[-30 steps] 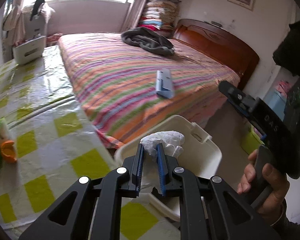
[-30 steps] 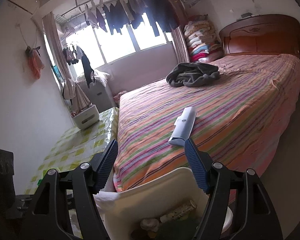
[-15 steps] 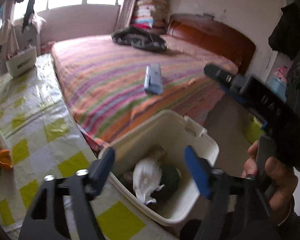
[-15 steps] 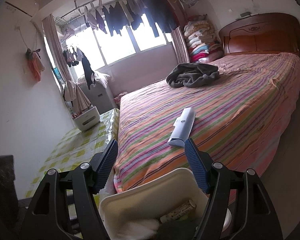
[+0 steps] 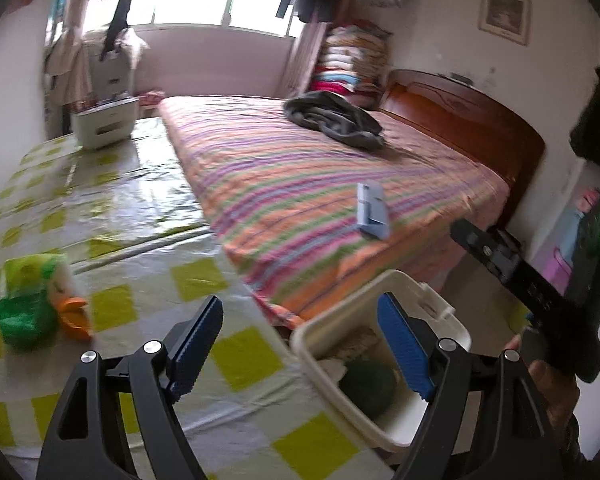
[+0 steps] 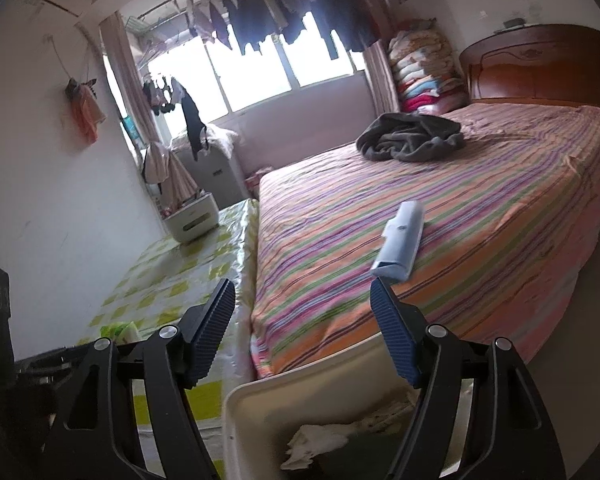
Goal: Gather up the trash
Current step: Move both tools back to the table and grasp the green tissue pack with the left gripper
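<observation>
Between the pads of my left hand-held gripper (image 5: 300, 344) nothing remained; its jaws had just been opening and stood wide. Just below and right of it, the white bin (image 5: 416, 284) held the crumpled tissue (image 6: 320, 440). My right hand-held gripper (image 6: 304, 332) stood wide and empty. Left of the left one, a green wrapper (image 5: 32, 316) on the table (image 5: 236, 360) looked still uncollected.

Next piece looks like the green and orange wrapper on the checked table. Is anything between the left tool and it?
Nothing visible. The left tool is open and empty above the table edge, and the green and orange wrapper lies off to its left on bare checked tablecloth. The white bin sits to the other side.
</observation>
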`<action>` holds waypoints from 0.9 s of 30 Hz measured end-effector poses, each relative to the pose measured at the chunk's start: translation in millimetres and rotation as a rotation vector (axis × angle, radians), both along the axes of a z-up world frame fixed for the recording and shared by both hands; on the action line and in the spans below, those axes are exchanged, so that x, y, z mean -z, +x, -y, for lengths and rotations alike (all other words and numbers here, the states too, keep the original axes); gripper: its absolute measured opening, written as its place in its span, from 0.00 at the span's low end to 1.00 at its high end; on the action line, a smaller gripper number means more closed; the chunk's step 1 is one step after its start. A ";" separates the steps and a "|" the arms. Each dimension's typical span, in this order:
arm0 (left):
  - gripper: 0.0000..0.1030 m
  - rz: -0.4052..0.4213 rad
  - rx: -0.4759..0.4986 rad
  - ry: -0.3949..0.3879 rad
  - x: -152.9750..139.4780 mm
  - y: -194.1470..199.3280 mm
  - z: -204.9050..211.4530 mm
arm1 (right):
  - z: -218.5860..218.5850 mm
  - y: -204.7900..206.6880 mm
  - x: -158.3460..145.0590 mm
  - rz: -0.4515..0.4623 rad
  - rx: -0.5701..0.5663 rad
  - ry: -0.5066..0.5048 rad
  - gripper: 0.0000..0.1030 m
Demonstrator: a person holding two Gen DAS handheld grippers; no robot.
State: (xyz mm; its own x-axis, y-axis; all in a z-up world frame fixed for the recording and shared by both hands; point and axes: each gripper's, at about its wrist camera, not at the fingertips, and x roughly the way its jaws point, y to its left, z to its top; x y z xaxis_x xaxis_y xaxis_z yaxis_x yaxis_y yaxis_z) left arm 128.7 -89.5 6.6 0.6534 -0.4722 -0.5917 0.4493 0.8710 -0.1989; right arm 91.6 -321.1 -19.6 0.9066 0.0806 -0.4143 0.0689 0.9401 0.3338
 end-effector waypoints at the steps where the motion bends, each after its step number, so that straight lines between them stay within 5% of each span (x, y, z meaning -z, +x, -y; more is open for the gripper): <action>1: 0.75 -0.002 -0.022 -0.003 -0.5 3.6 -8.2 | -3.8 2.6 0.4 -0.004 -0.008 0.000 0.68; 11: 0.75 -0.016 -0.142 0.018 4.2 23.0 -72.7 | -63.2 27.6 1.9 -0.028 -0.129 0.015 0.70; 27: 0.75 -0.102 -0.472 -0.016 25.1 73.3 -229.8 | -127.6 48.6 17.7 -0.078 -0.253 0.014 0.70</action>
